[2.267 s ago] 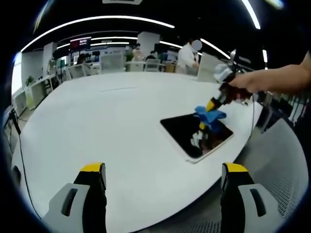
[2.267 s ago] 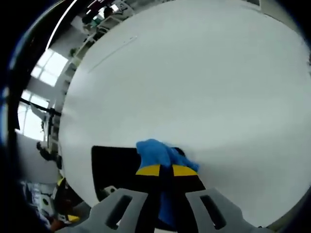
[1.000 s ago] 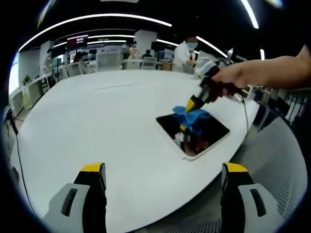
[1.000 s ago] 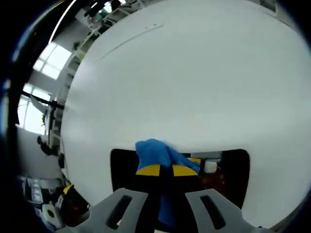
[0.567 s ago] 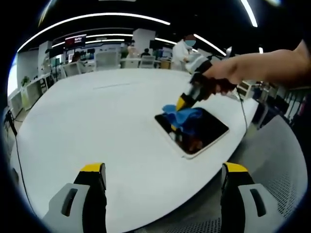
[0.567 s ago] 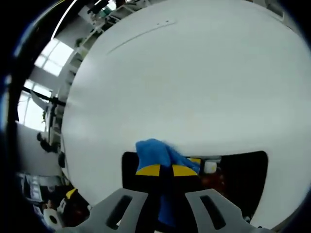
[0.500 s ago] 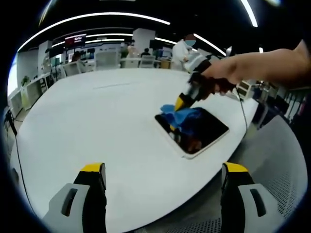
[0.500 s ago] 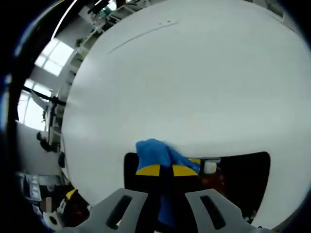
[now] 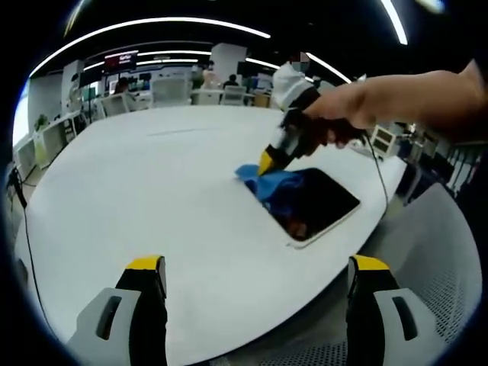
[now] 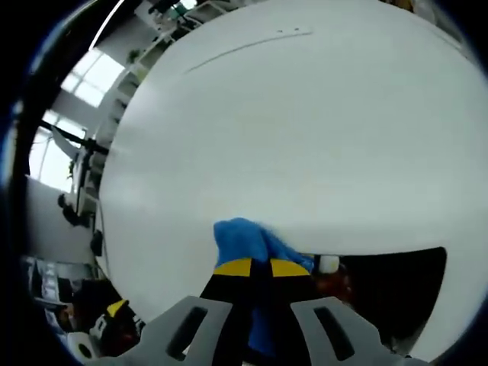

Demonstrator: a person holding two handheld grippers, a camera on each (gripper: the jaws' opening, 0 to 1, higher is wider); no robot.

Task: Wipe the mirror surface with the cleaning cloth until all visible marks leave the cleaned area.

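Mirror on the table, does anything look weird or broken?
Nothing stands out. The flat dark mirror with a white frame lies on the white table, uncracked, and the right tool presses the crumpled blue cloth at its corner.

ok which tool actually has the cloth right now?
The right tool: its yellow-tipped jaws are shut on the blue cloth at the mirror's far-left corner. The left tool hangs open over the white table, holding nothing.

White round table point(image 9: 137, 198), white-framed mirror point(image 9: 324, 204) flat on it
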